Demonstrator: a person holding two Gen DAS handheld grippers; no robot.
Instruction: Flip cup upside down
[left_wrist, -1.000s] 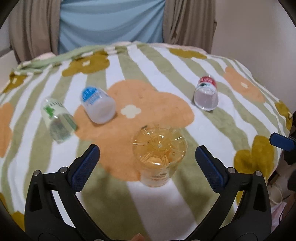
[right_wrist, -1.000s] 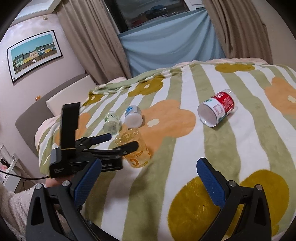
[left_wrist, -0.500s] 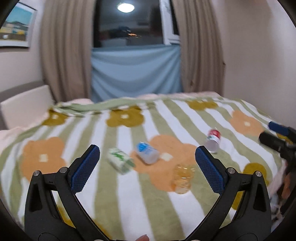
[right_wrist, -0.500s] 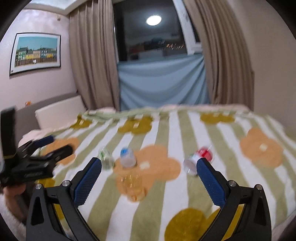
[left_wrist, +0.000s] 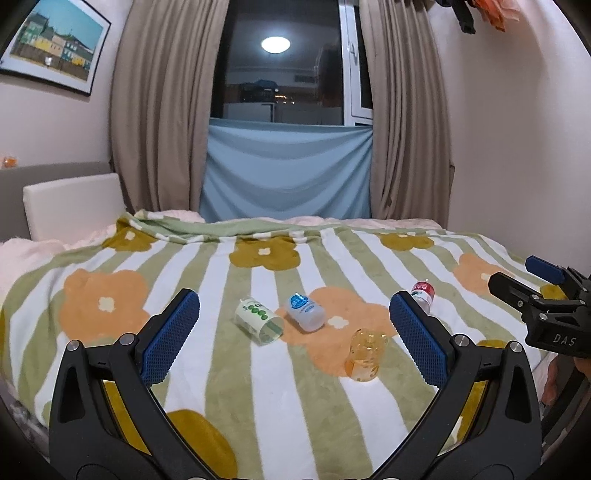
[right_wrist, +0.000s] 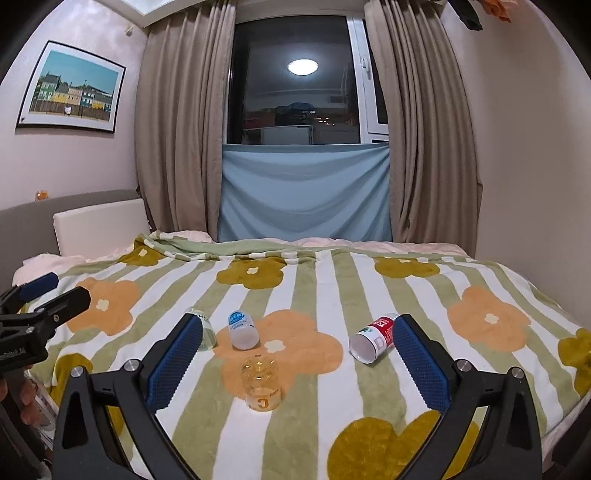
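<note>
At six o'clock in each wrist view I had my own tool closest to the lens. My left gripper (left_wrist: 294, 334) was spread wide, its blue pads (left_wrist: 170, 336) well apart with nothing between them. My right gripper (right_wrist: 295, 360) was equally wide, gripping nothing. Both hung above the near edge of the bed, clear of the striped floral blanket (right_wrist: 321, 291).

Just beyond, the amber cup (right_wrist: 261, 384) stood on the blanket with its closed base up and its mouth down. In the right view it sat at about six o'clock of the big orange flower (right_wrist: 291, 343); in the left view the same cup (left_wrist: 365, 355) lay toward my four o'clock, tilted a little, near the right pad but not touching it.

Farther out, three more containers lay on their sides. The blue-labelled cup (right_wrist: 242, 330) rested at eleven o'clock from the amber one, the green-labelled cup (left_wrist: 258, 321) just beside it at its nine o'clock, partly hidden behind my pad in the right view. The red-labelled cup (right_wrist: 373, 338) lay well apart at two o'clock, its open mouth facing me.

At the far end I saw a white cushion (right_wrist: 99, 225), beige curtains (right_wrist: 181, 129), a blue cloth (right_wrist: 303, 192) beneath a dark window, and a framed picture (right_wrist: 72, 88) at ten o'clock.
</note>
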